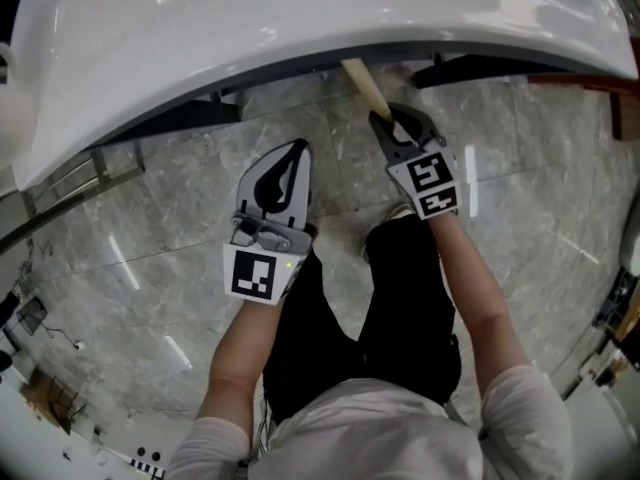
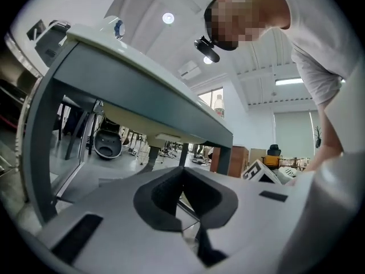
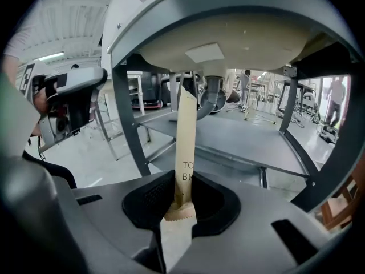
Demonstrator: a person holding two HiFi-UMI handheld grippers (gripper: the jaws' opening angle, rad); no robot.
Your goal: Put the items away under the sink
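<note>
My right gripper (image 1: 385, 124) is shut on a long flat tan paper packet (image 3: 185, 141) with a crimped end and dark print. The packet (image 1: 364, 86) points forward, its far end passing under the white sink's rim (image 1: 300, 38). In the right gripper view it stands up between the jaws, in front of the grey shelf (image 3: 251, 138) under the sink basin (image 3: 239, 33). My left gripper (image 1: 283, 178) hovers over the floor to the left of the right one, jaws closed, nothing between them. The left gripper view shows the sink's grey frame (image 2: 142, 90) from below.
A drain pipe (image 3: 210, 99) hangs from the basin above the shelf. Metal frame legs (image 3: 128, 121) flank the shelf opening. The floor is grey marble tile (image 1: 150, 268). The person's legs in black trousers (image 1: 400, 298) are below the grippers. A wooden piece (image 1: 625, 108) stands at right.
</note>
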